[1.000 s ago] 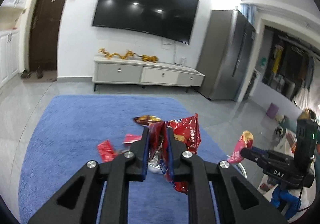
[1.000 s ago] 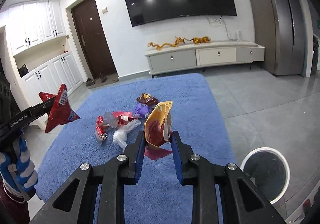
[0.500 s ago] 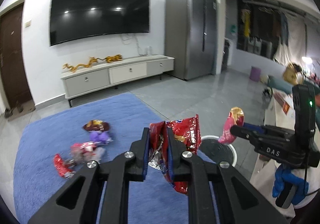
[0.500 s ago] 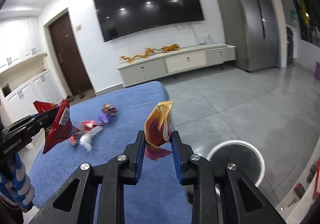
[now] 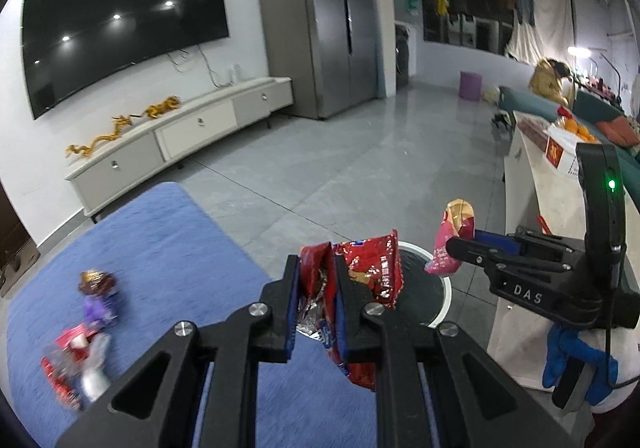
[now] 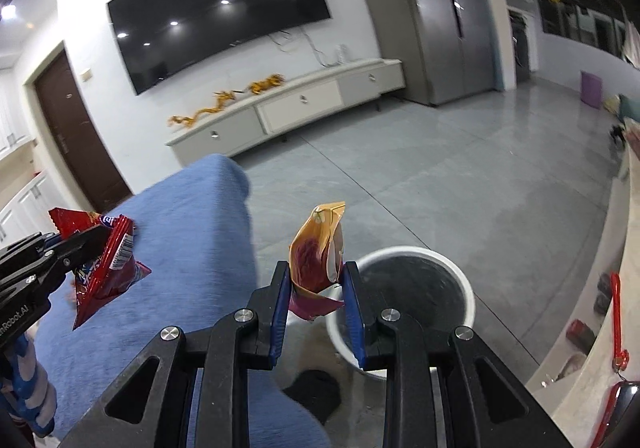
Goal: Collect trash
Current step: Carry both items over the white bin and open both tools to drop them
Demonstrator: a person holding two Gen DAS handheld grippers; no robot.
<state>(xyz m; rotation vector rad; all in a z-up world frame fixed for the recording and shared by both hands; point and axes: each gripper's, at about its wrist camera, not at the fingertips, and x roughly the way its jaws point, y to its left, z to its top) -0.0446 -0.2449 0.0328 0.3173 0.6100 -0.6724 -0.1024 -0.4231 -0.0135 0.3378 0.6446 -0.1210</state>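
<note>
Blue rug (image 5: pixel 168 248), wrapper-gripping tongs (image 5: pixel 316 288)

Crinkled, glossy red foil snack bag (image 5: pixel 372 272) with a silvery inner lining, pinched in the matt black plastic left gripper (image 5: pixel 316 312). Shiny gold-and-maroon foil wrapper (image 6: pixel 318 252), creased, between the smooth blue pads of the right gripper (image 6: pixel 318 312), also matt black plastic with bright metal screw heads. Soft, fuzzy blue carpet (image 5: pixel 168 248). Polished grey floor tiles (image 5: pixel 340 168) with faint reflections. Smooth white plastic bin (image 6: pixel 464 284) with a dark liner. Brushed-metal refrigerator (image 5: pixel 320 20) and glossy black television screen (image 5: pixel 120 48) far behind.
</note>
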